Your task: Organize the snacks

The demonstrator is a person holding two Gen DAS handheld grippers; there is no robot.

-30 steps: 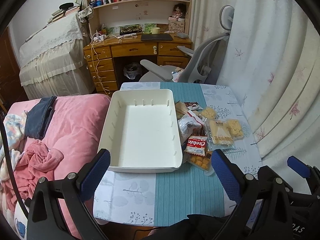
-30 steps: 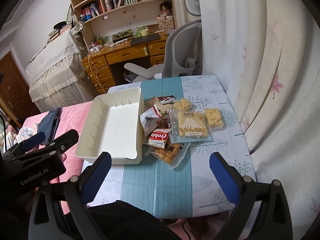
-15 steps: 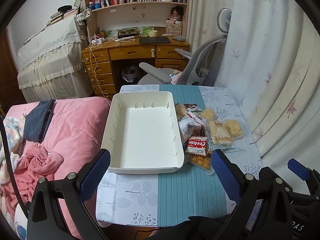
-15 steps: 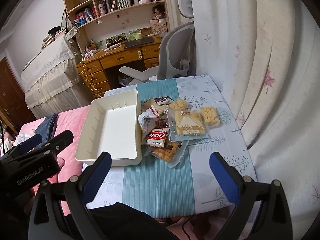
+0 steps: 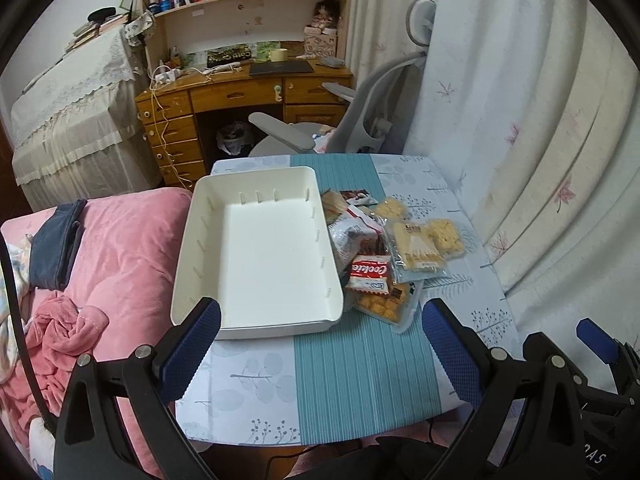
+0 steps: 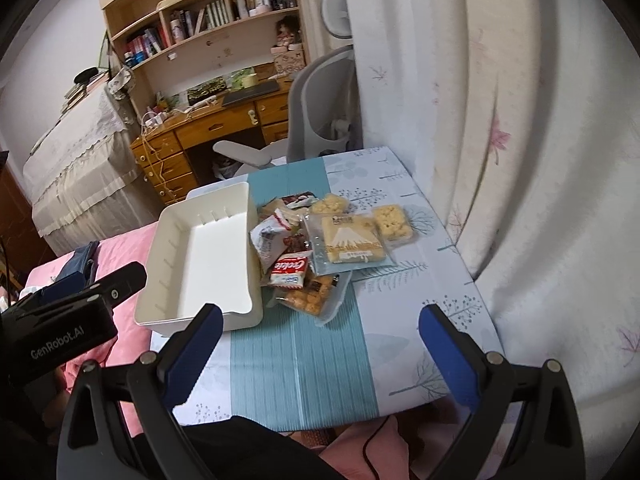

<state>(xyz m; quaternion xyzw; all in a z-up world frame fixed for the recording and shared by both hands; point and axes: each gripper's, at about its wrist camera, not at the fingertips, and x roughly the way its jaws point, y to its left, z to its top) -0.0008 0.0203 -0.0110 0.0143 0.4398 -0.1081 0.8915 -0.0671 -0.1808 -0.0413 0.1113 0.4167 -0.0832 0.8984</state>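
Note:
An empty white bin point(image 5: 264, 256) point(image 6: 200, 264) sits on the left half of a small table point(image 5: 360, 380) point(image 6: 304, 372). Right of it lies a pile of snack packs: a red Cookie pack point(image 5: 370, 274) point(image 6: 290, 270), a clear bag of orange crackers point(image 5: 382, 304) point(image 6: 312, 294), a large pale biscuit pack point(image 5: 416, 250) point(image 6: 352, 244) and several smaller packets. My left gripper point(image 5: 320, 344) hovers open above the table's near edge, holding nothing. My right gripper point(image 6: 316, 344) is open too, above the near edge and short of the snacks.
A pink bed point(image 5: 120, 240) borders the table on the left. A grey office chair point(image 5: 352, 128) and a wooden desk point(image 5: 240, 92) stand beyond the table. White curtains point(image 5: 520, 140) hang along the right side.
Both grippers have moved a little; the view has shifted so the table and snacks sit slightly lower and farther. Both grippers stay open, and nothing on the table has moved.

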